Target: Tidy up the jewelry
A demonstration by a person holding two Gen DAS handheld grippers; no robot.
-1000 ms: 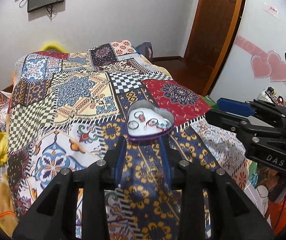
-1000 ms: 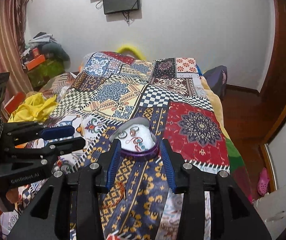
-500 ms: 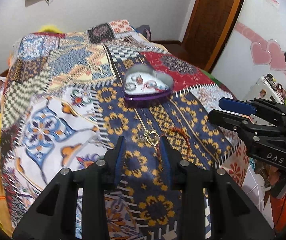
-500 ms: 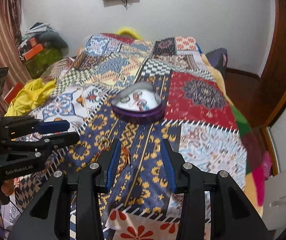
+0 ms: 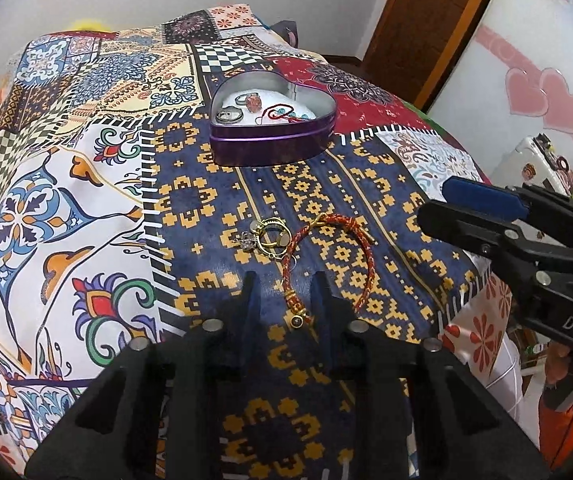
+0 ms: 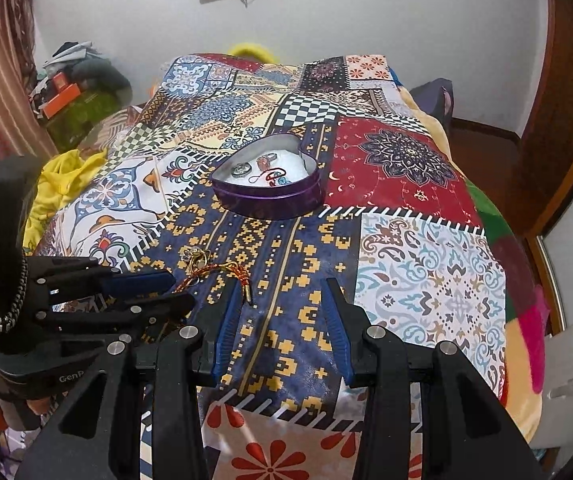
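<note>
A purple heart-shaped tin (image 5: 272, 142) sits open on the patchwork bedspread, holding rings and a red cord piece; it also shows in the right wrist view (image 6: 267, 196). A red cord bracelet (image 5: 328, 256) and a cluster of gold rings (image 5: 270, 236) lie on the blue-and-gold patch nearer me; the bracelet shows in the right wrist view (image 6: 222, 270). My left gripper (image 5: 284, 280) is open, its fingers straddling the bracelet's near end with the clasp between them. My right gripper (image 6: 282, 284) is open and empty, to the right of the bracelet; it also shows in the left wrist view (image 5: 478, 200).
The bedspread (image 6: 406, 168) covers the whole bed. Yellow cloth (image 6: 62, 176) and a clutter pile (image 6: 74, 92) lie at the left. A wooden door (image 5: 434, 20) and a white cabinet with pink hearts (image 5: 534, 92) stand to the right.
Both grippers have moved down and tilted toward the bed. The loose bracelet and rings have come into full view, and the left gripper's fingers now straddle the bracelet's end.
</note>
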